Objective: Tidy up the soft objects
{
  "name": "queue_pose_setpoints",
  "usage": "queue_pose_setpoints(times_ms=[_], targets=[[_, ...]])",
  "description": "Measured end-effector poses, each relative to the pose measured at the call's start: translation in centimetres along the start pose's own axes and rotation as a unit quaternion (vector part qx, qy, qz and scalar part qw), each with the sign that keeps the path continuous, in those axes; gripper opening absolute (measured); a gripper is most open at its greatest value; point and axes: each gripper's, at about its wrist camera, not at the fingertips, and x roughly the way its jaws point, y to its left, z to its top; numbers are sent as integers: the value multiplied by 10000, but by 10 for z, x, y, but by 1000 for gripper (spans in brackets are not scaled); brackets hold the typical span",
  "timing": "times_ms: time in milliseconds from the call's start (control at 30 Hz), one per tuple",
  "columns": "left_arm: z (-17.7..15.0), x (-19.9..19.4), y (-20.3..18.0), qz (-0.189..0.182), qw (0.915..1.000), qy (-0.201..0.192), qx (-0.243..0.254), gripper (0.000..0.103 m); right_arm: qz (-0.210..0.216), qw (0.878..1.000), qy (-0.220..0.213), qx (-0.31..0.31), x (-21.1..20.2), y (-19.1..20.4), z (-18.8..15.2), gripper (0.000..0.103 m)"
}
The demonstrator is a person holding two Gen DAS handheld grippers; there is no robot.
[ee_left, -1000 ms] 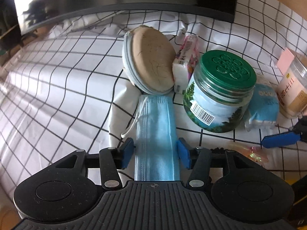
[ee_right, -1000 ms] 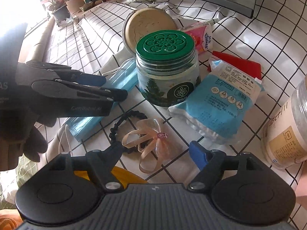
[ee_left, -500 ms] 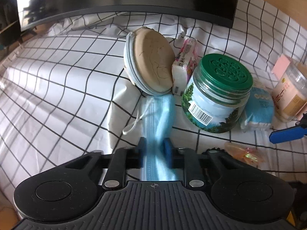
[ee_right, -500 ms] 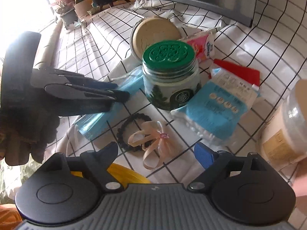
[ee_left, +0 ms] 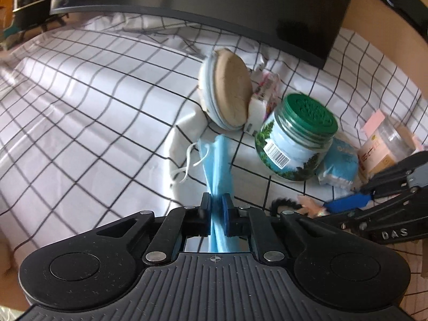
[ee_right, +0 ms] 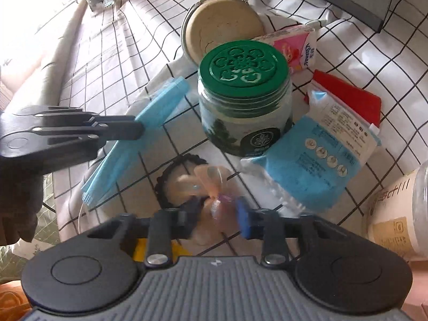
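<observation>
A folded blue face mask (ee_left: 218, 160) hangs from my left gripper (ee_left: 216, 206), whose closing jaws pinch it near its middle; one end still rests on the checked cloth (ee_left: 93, 107). The right wrist view shows the same mask (ee_right: 157, 109) lifted in the left gripper (ee_right: 139, 131). My right gripper (ee_right: 216, 210) is closing around a peach ribbon bow (ee_right: 206, 179) on a black hair tie (ee_right: 171, 171). The bow's knot sits between the jaws, with a gap still showing on either side.
A green-lidded jar (ee_right: 243, 107) stands mid-table. Behind it lie a round tan pouch (ee_right: 222, 29) and a pink tissue pack (ee_right: 294, 45). A blue packet (ee_right: 321, 155), a red item (ee_right: 350, 99) and a clear tub (ee_right: 396, 214) sit to the right. A dark monitor (ee_left: 240, 8) stands behind.
My left jaws closed on the mask, bunched it and lifted it off the cloth. My right jaws narrowed from wide open and dropped over the bow.
</observation>
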Motion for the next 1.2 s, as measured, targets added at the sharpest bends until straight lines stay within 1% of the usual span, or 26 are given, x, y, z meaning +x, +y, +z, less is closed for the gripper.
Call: queue_pose_setpoints(times_ms=[33, 100, 200, 267, 400, 467, 567, 633, 733, 800, 900, 967, 1000, 1067, 1133, 1200], targets=[[2, -7, 1, -14, 10000, -44, -8, 9, 7, 10000, -74, 38, -8, 3, 1, 10], [14, -24, 1, -8, 9998, -194, 102, 9, 46, 9992, -389, 97, -33, 7, 5, 10], [40, -50, -5, 64, 9978, -540, 383, 9, 9, 9954, -955, 88, -79, 14, 14, 10], [61, -67, -12, 86, 9951, -823, 546, 9, -121, 9912, -1318, 75, -109, 16, 18, 10], [100, -96, -28, 7, 9882, -1333, 756, 9, -295, 9816, -1877, 205, -161, 7, 20, 10], [115, -104, -39, 49, 9838, -1541, 920, 9, -416, 9766, -2083, 343, -181, -3, 16, 10], [122, -100, -51, 61, 9818, -1564, 1073, 10, -541, 9716, -2238, 546, -200, -17, 7, 10], [116, -90, -51, 44, 9837, -1476, 1027, 10, -559, 9717, -2209, 618, -200, -21, -2, 10], [93, -68, -34, -386, 9907, -1157, 607, 10, -512, 9778, -1928, 645, -180, -22, -12, 10], [77, -55, -23, -512, 9939, -911, 348, 10, -402, 9827, -1663, 715, -155, -23, -17, 10], [57, -36, -12, -393, 9975, -538, 229, 10, -198, 9888, -1192, 871, -112, -20, -15, 10], [51, -24, -9, -169, 9989, -361, 229, 13, -241, 9913, -954, 871, -86, -14, -12, 10], [49, -18, -8, -18, 9992, -309, 241, 13, -272, 9923, -853, 857, -75, -11, -10, 10], [45, -10, -4, 104, 9992, -317, 215, 14, -307, 9939, -630, 849, -57, -7, -8, 11], [45, 2, 4, 97, 9995, -314, -14, 14, -345, 9952, -477, 788, -48, -2, -10, 16], [46, 13, 11, -9, 9993, -271, -252, 14, -373, 9962, -465, 641, -45, 4, -12, 32]])
